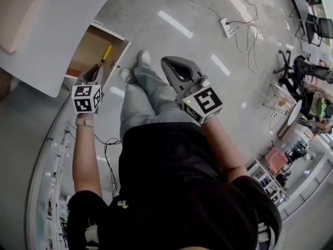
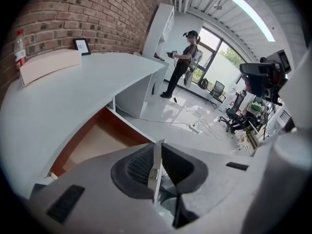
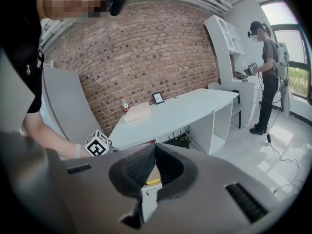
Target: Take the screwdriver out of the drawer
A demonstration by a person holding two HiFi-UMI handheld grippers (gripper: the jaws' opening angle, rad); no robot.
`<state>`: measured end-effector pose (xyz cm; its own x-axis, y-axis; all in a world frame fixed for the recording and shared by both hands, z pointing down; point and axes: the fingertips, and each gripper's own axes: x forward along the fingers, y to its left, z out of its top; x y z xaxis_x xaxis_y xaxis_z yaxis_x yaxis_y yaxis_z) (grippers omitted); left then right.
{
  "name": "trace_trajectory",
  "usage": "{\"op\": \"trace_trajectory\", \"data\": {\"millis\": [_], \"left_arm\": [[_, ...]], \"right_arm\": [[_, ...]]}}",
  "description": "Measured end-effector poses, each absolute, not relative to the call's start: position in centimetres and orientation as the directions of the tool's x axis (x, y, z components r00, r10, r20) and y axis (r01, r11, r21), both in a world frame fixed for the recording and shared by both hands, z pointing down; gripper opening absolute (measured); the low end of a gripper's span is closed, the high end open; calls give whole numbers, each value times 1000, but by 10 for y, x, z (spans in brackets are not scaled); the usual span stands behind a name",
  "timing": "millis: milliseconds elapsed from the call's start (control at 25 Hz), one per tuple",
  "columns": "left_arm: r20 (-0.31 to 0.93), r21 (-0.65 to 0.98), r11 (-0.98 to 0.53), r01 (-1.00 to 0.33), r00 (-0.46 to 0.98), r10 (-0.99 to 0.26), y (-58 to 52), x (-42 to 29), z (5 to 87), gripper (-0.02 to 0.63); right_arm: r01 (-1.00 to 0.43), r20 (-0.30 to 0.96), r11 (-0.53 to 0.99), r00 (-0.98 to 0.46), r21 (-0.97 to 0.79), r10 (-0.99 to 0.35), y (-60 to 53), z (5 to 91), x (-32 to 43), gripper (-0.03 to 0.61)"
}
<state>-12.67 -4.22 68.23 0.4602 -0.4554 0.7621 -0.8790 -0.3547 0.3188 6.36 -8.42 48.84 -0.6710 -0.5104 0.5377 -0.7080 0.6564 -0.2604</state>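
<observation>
Head view: I see two grippers, left gripper [image 1: 95,73] and right gripper [image 1: 167,64], both closed and empty; one screwdriver [image 1: 106,53] lies in the one open drawer [image 1: 89,45], yellow handle up-frame, shaft pointing down toward the left gripper | Left gripper view: jaws together on nothing | Right gripper view: jaws together on nothing, yellow handle beyond.

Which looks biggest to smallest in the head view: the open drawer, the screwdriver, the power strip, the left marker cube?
1. open drawer
2. left marker cube, though it's nearest the camera
3. power strip and screwdriver: about alike, unranked
</observation>
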Motion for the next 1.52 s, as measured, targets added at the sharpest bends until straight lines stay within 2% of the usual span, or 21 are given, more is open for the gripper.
{"op": "trace_trajectory", "data": {"millis": [480, 680, 1160, 1520], "left_arm": [[856, 328, -403, -855, 449, -257, -59, -112, 817, 106], [878, 314, -402, -860, 424, -221, -71, -112, 859, 109], [929, 266, -505, -821, 358, -92, -70, -103, 951, 109], [954, 245, -482, -841, 298, -36, -67, -106, 994, 107]], "right_arm": [[-739, 592, 593, -645, -321, -483, -87, 544, 81, 9], [-756, 631, 557, -626, -345, -458, -81, 570, 95, 9], [-767, 660, 481, -626, -424, -416, -74, 614, 113, 9], [-787, 680, 434, -606, -439, -412, -67, 628, 124, 9]]}}
